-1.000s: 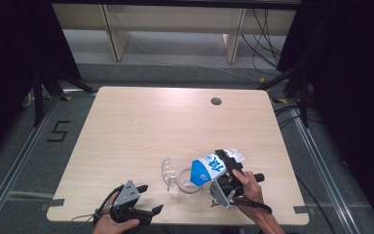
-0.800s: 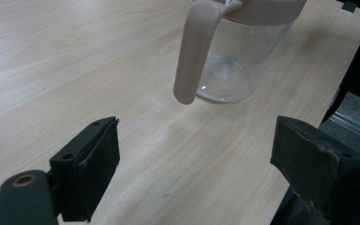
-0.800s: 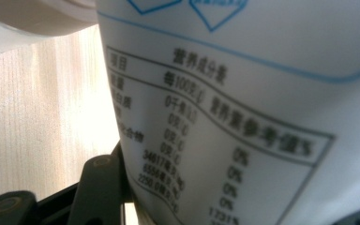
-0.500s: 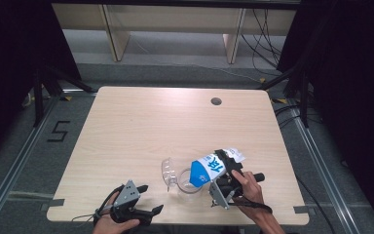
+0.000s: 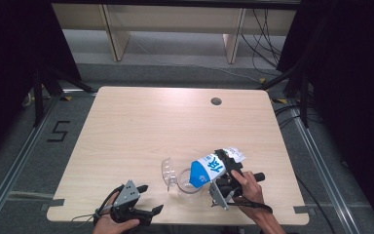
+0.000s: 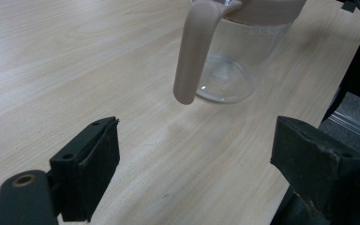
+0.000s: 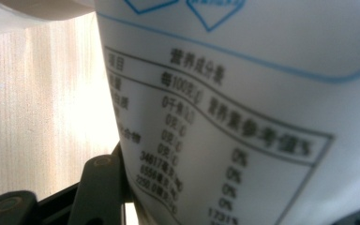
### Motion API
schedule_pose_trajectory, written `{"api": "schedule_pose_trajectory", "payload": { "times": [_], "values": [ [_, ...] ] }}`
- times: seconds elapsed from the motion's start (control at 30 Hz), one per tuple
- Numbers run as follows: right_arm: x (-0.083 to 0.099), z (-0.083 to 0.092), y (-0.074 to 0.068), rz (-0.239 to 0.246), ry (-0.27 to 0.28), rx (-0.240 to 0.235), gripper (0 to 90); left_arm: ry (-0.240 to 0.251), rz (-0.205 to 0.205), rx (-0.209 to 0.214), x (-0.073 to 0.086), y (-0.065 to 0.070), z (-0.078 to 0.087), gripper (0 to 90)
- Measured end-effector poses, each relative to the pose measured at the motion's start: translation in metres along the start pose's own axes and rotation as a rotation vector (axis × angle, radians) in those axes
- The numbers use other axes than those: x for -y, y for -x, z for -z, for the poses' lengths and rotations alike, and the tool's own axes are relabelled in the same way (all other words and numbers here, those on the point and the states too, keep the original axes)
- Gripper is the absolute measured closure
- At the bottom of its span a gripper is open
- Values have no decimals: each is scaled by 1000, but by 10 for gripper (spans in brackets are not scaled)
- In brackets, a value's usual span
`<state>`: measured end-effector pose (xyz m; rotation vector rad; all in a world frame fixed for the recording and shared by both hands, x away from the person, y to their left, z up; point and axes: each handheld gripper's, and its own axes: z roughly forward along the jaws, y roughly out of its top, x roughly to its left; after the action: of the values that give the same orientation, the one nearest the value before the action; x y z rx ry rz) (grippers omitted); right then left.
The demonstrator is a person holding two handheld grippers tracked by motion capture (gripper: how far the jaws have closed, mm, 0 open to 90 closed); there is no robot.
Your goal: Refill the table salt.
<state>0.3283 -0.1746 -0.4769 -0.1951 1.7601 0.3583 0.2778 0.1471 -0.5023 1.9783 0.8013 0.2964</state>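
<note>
Near the table's (image 5: 141, 126) front edge, the right gripper (image 5: 222, 171) clamps a soft, crushable bag (image 5: 209, 168) mid-body, tipped over the fragile glass jug (image 5: 185, 181); the left gripper (image 5: 146, 200) rests, jaws apart.

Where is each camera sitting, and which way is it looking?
High view: above the near table edge, looking forward and down; both forearms, left gripper, right gripper shut on a tilted blue-and-white bag.
Left gripper view: rides the left gripper, low, facing the glass jug; its open black jaws show.
Right gripper view: rides the right gripper, pressed close to the bag's printed label; one jaw shows.
Shared: the jug appears in the high and left gripper views.
</note>
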Motion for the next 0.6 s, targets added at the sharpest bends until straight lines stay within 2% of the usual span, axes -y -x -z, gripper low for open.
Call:
{"api": "schedule_pose_trajectory", "payload": {
  "times": [0.03,0.07,0.1,0.13,0.2,0.27,0.3,0.4,0.43,0.53,0.57,0.6],
  "values": [
    [1,1,-4,-65,-15,-6,477,1,3,-2,0,0,0,151],
    [1,0,-3,-47,-12,-4,477,2,-3,1,0,0,0,151],
    [0,0,0,1,-3,2,477,2,4,-2,0,0,0,151],
    [0,0,1,23,-4,5,477,2,4,-2,0,0,0,150],
    [0,0,-1,4,-8,4,477,7,9,-2,0,1,0,150],
    [0,0,0,20,-3,8,478,1,3,-3,0,0,0,151],
    [1,-1,-4,-33,1,6,478,2,-1,-2,0,0,0,151],
    [0,0,-4,-20,-15,5,478,1,4,-2,0,0,0,150],
    [0,-1,-5,-18,-13,9,478,25,31,6,0,2,-2,151],
    [0,-1,-4,-19,-5,8,479,24,23,8,0,2,-2,151],
    [-2,0,-1,28,-14,9,479,25,26,8,0,2,-2,151],
    [-2,0,-1,26,-15,11,479,1,2,-1,0,0,0,151]
  ]
}}
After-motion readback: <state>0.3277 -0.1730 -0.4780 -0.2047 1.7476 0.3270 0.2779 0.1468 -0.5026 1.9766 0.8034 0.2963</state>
